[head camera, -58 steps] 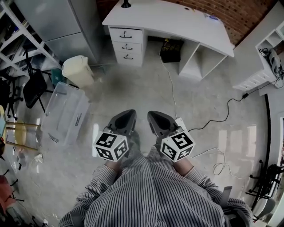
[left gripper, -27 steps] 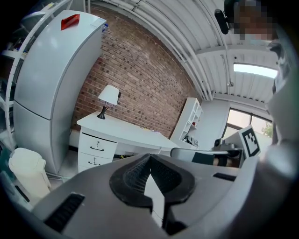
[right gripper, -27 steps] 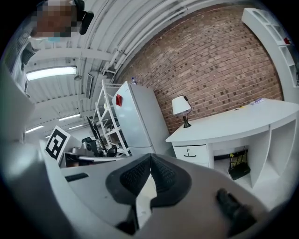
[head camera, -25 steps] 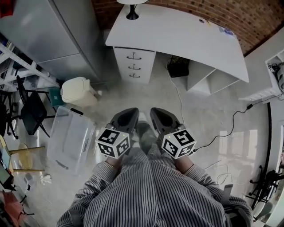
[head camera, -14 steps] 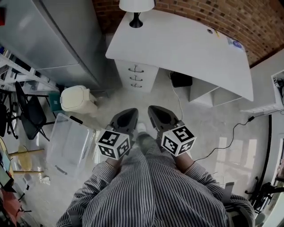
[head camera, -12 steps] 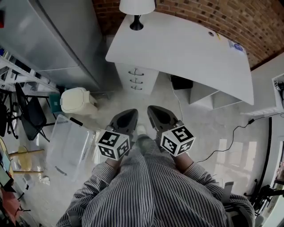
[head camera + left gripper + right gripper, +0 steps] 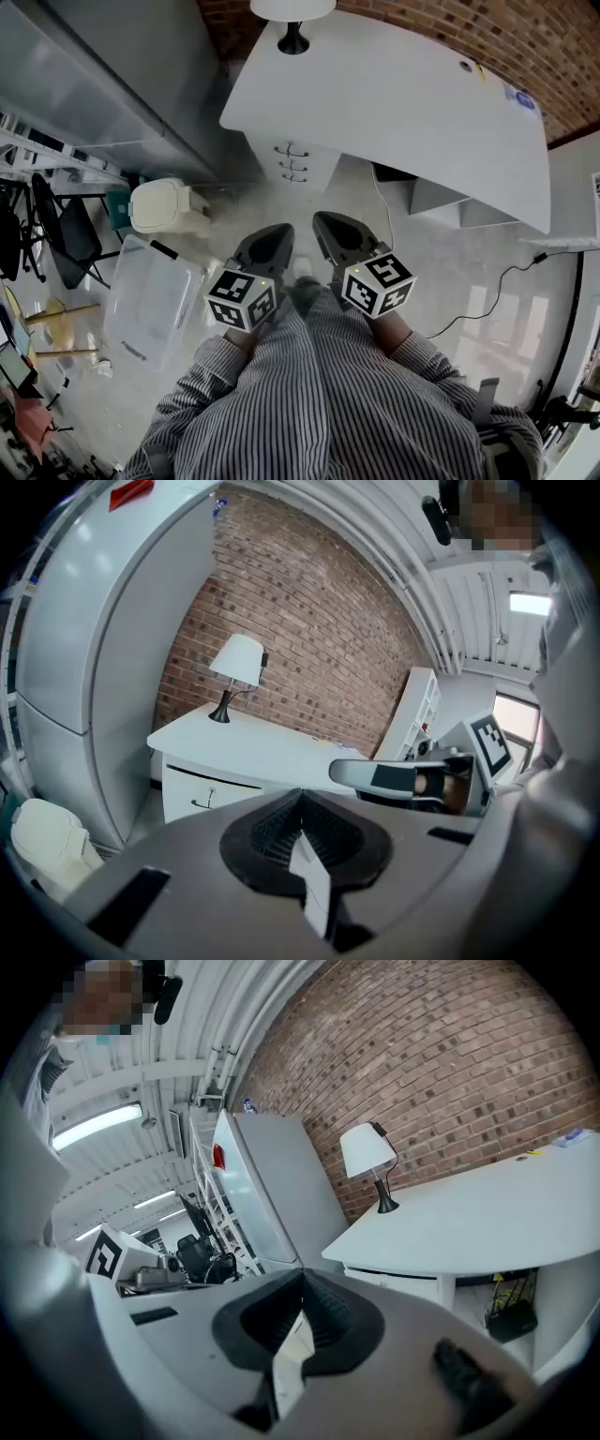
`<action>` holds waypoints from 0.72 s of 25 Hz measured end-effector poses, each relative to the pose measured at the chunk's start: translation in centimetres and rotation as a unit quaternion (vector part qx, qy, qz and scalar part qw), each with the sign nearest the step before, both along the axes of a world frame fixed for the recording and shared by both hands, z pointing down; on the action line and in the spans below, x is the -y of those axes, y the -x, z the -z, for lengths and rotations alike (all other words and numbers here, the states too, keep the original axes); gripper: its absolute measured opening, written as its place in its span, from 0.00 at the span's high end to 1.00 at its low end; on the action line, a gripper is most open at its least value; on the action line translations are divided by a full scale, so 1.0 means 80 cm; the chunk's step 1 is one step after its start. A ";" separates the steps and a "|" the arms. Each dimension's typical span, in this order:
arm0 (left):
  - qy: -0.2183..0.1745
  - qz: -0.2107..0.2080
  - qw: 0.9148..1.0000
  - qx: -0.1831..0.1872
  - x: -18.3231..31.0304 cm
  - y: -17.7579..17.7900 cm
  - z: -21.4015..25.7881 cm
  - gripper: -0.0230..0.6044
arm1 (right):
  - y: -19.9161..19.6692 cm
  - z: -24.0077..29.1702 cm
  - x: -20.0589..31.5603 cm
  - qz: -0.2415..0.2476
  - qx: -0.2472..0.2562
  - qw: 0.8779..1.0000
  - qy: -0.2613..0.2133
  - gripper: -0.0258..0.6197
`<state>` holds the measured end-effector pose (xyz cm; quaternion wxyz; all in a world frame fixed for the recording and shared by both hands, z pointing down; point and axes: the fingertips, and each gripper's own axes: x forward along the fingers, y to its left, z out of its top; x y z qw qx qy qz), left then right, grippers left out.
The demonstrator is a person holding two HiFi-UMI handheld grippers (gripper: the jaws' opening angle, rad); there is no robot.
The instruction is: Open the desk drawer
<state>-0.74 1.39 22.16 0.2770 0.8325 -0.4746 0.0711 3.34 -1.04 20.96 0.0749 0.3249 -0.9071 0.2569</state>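
While left gripper and right gripper hang closed, empty, reaching the desk is likely in hand; next, open onto a handle.

The white surface bears a lamp at its back left corner, while the floor holds a cream bin, a clear tub and a black cable.

The table is smooth, matt white, the wall rough brick. The floor looks glossy (reflections show), the tub clear plastic.
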 end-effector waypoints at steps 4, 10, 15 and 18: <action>0.017 -0.027 0.999 0.007 0.003 -0.014 -0.014 0.94 | -0.007 -0.014 0.010 -0.011 0.003 1.000 0.014 0.93; 0.033 -0.041 0.999 0.003 0.006 -0.014 -0.027 0.94 | -0.021 -0.032 0.012 -0.045 0.008 0.998 0.037 0.93; 0.041 -0.050 0.998 0.003 0.003 -0.003 -0.030 0.94 | -0.026 -0.038 0.012 -0.078 0.002 0.996 0.045 0.93; 0.050 -0.049 0.998 -0.001 0.002 0.010 -0.034 0.94 | -0.020 -0.042 0.008 -0.085 0.006 0.995 0.058 0.93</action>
